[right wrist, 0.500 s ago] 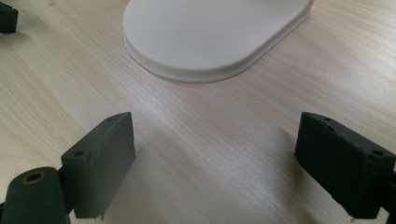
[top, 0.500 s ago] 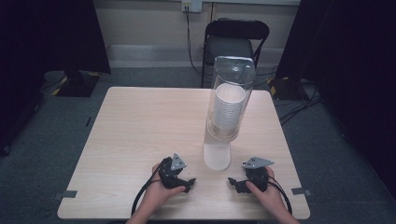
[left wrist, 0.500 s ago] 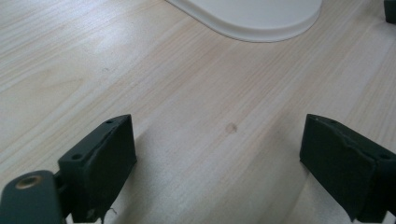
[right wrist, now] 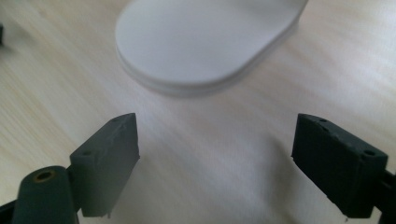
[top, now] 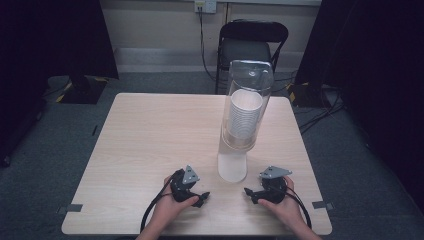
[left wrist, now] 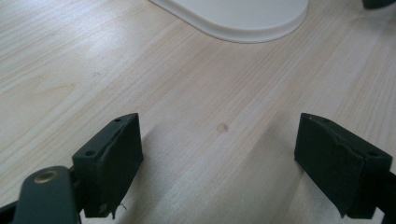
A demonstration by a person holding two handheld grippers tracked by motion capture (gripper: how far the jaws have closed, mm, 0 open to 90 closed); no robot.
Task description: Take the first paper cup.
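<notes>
The cup dispenser (top: 239,125), a clear tube of stacked white cups on a white base, stands near the table's (top: 150,135) front edge. Left gripper (top: 201,199) and right gripper (top: 248,193) flank its base, fingers open and empty.

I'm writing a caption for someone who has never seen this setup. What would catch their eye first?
First, the tall clear cup dispenser with its stack of white cups, standing on a white base near the front right of the wooden table. Next, the left gripper and right gripper resting either side of that base, fingers open and empty. Behind the table stands a black folding chair.
</notes>
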